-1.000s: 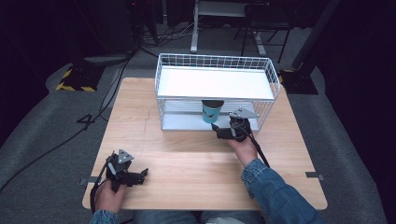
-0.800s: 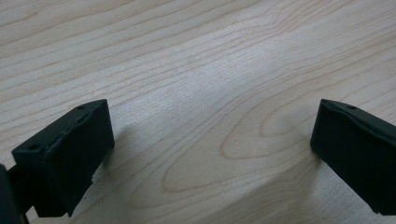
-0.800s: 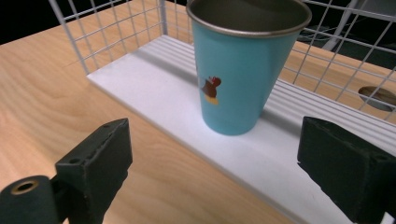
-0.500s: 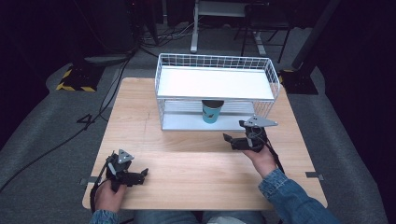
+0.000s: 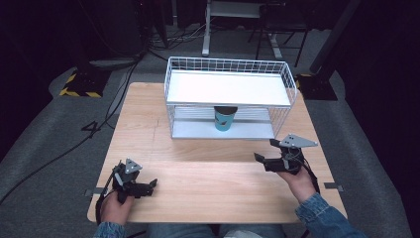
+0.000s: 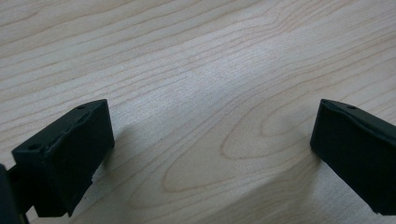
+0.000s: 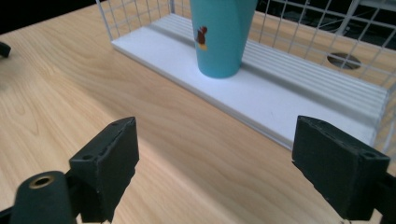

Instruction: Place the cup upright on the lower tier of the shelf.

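High view: above the person's side, looking forward and down over the whole table [image 5: 208,188].
Left gripper view: close over bare tabletop, facing down.
Right gripper view: low, near, facing the wire rack [image 7: 299,70].
Shared: rack and teal cup [image 7: 222,35].

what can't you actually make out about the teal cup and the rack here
- Cup rim and inside: in the high view the rack's white upper shelf covers them; the right gripper view's top edge cuts them off.
- Cup's small printed figure: too small to identify.
- Lower shelf behind the cup: hidden by the upper shelf.
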`<state>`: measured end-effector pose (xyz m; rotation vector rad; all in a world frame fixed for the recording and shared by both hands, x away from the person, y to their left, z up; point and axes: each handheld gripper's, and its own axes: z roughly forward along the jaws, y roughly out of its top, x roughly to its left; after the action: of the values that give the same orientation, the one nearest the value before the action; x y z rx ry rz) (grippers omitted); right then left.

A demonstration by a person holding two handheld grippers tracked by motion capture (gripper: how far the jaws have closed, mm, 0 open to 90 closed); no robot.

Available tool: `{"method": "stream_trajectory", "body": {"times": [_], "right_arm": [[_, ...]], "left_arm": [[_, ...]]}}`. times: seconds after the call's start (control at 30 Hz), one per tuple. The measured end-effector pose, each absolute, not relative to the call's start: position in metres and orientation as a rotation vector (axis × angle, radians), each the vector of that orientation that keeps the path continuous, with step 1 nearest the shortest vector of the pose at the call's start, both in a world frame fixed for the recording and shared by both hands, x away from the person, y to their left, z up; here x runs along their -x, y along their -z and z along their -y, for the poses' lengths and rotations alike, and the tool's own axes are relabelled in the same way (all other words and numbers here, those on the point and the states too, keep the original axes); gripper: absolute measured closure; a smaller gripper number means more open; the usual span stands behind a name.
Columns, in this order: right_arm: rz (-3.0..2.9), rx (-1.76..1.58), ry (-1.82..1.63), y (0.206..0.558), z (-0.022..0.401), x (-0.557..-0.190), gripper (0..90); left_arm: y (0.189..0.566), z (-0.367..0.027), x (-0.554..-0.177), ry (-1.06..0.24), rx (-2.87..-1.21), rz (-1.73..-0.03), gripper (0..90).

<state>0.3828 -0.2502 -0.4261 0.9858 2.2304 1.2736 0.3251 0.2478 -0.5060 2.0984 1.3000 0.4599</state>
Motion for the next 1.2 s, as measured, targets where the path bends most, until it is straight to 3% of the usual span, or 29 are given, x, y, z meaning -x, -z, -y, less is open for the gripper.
{"method": "stream_trajectory", "body": {"times": [0.57, 1.2], "right_arm": [[-2.273, -1.029, -1.147, 0.443, 0.304, -0.352, 15.5], [-2.355, -1.167, -1.026, 0.494, 0.337, -0.348, 15.1]], "left_arm": [[0.506, -0.248, -0.328, -0.455, -2.107, -1.277, 0.0], [0.506, -0.247, -0.33, -0.451, -2.105, -1.277, 0.0]]}}
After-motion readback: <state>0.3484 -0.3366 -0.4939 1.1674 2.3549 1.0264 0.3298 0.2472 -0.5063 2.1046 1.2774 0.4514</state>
